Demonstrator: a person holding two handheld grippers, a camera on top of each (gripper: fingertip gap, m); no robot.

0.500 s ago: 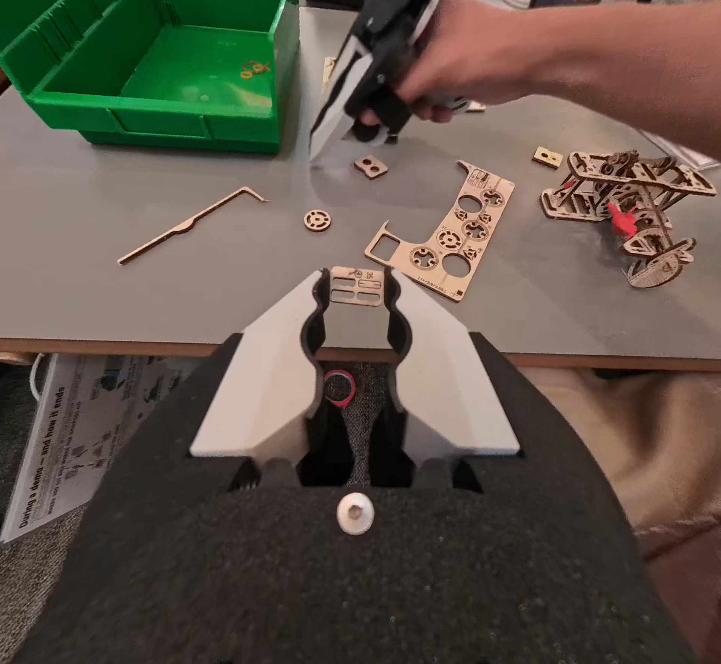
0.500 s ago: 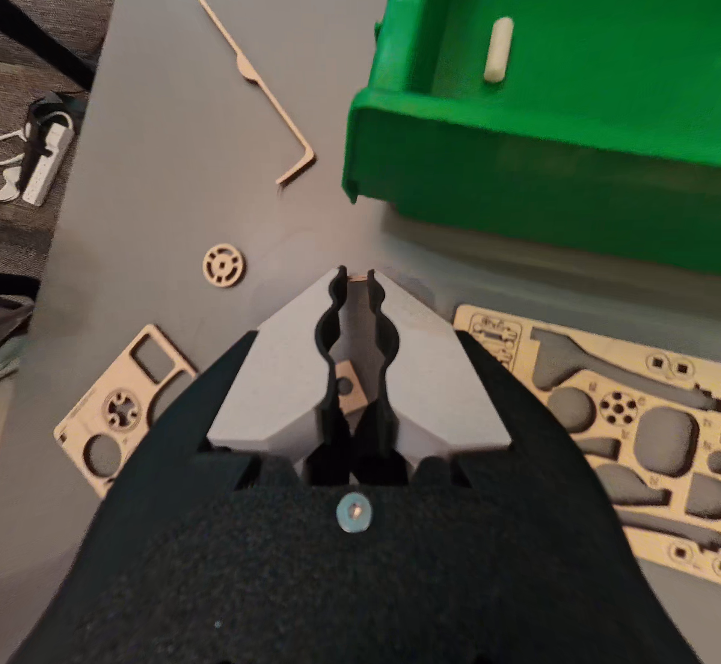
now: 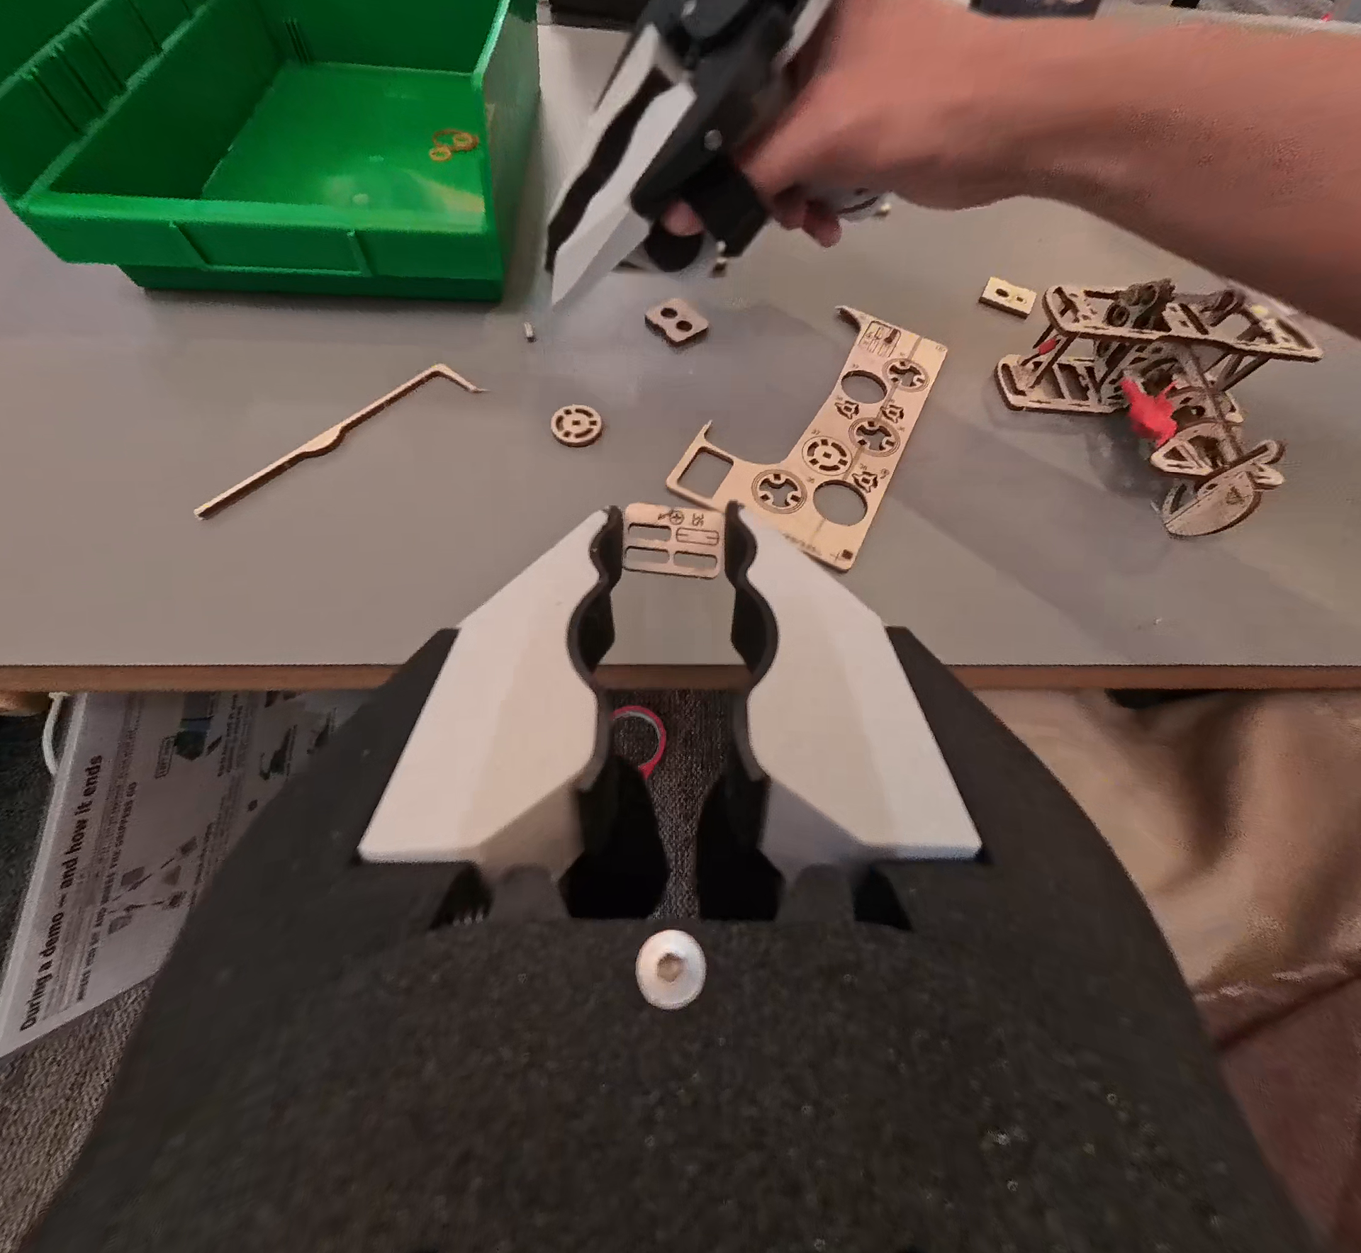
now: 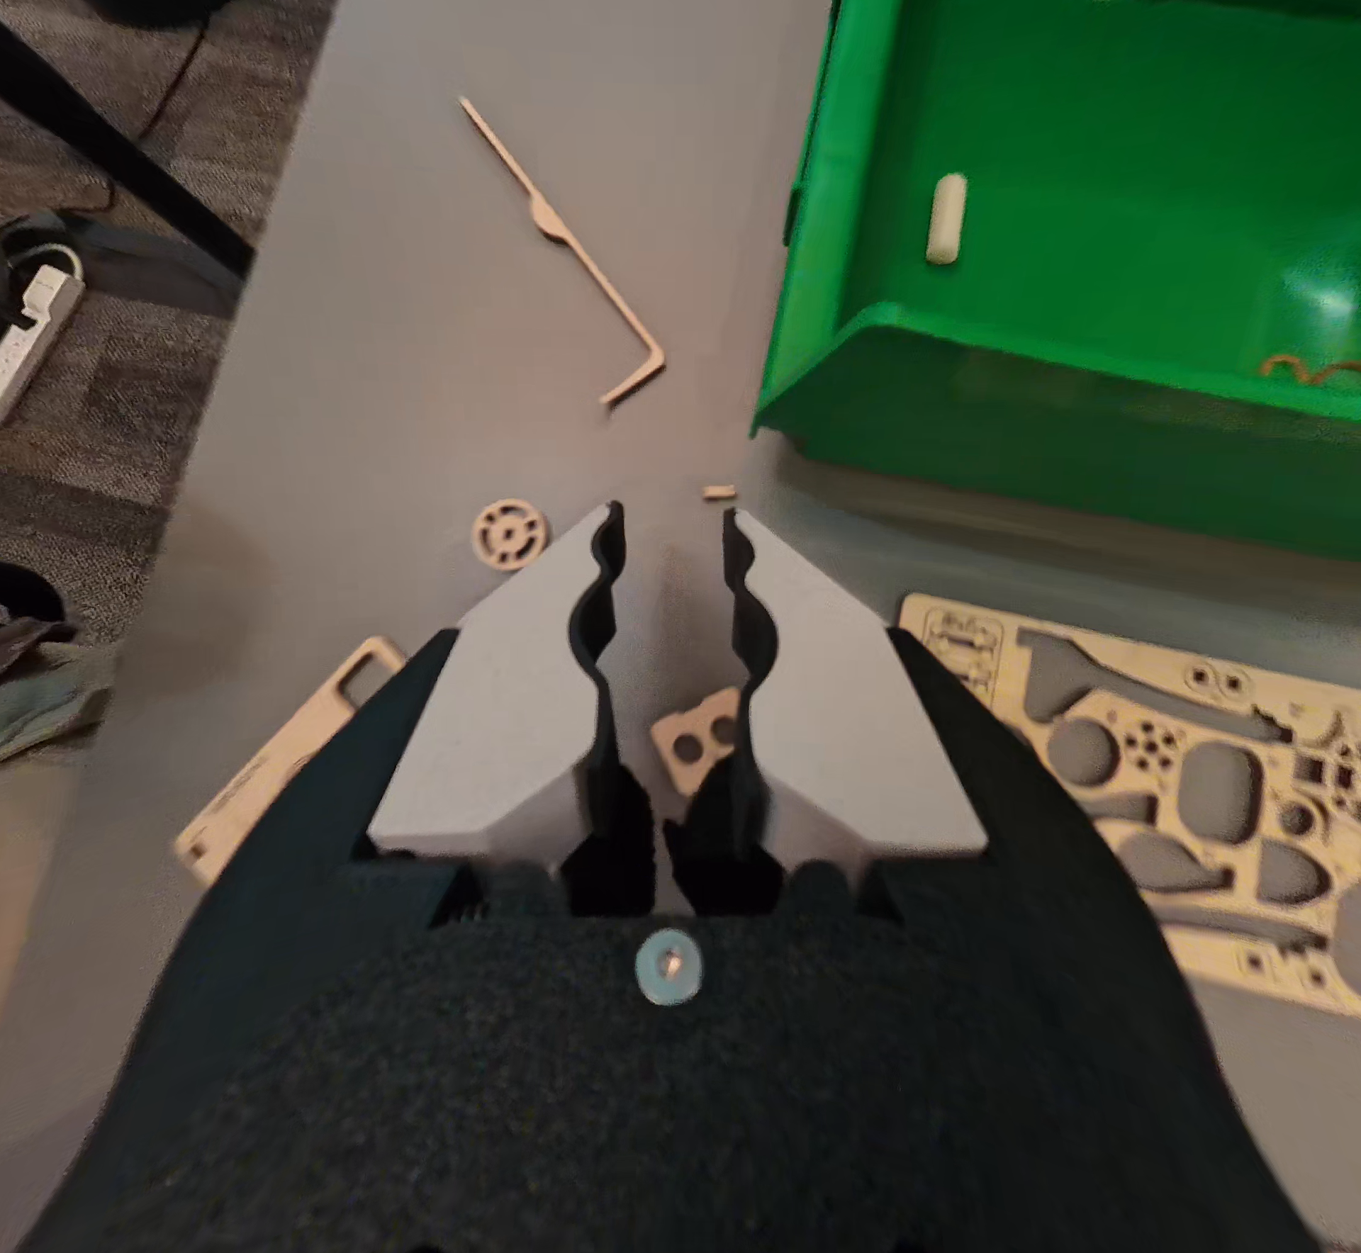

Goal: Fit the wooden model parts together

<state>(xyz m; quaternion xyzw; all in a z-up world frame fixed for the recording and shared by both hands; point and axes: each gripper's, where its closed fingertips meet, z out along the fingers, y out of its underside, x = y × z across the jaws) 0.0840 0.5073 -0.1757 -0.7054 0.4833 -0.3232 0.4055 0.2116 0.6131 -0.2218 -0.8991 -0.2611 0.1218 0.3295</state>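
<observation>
Left wrist view: a small slotted wooden plate (image 3: 672,540) is clamped between the tips of the left gripper (image 3: 670,518) above the grey table (image 3: 221,592); printed marks are borne on it. Right wrist view: the right gripper (image 4: 669,518) is held apart and empty, a two-holed wooden piece (image 4: 696,739) lying on the table between its fingers, near the base.

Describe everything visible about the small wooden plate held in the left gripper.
The small wooden plate is a thin, pale, laser-cut rectangle with four slot-shaped cutouts and engraved marks along its top edge. It is pinched by its two side edges between the tips of the left gripper, held above the near part of the grey table, touching nothing else.
</observation>
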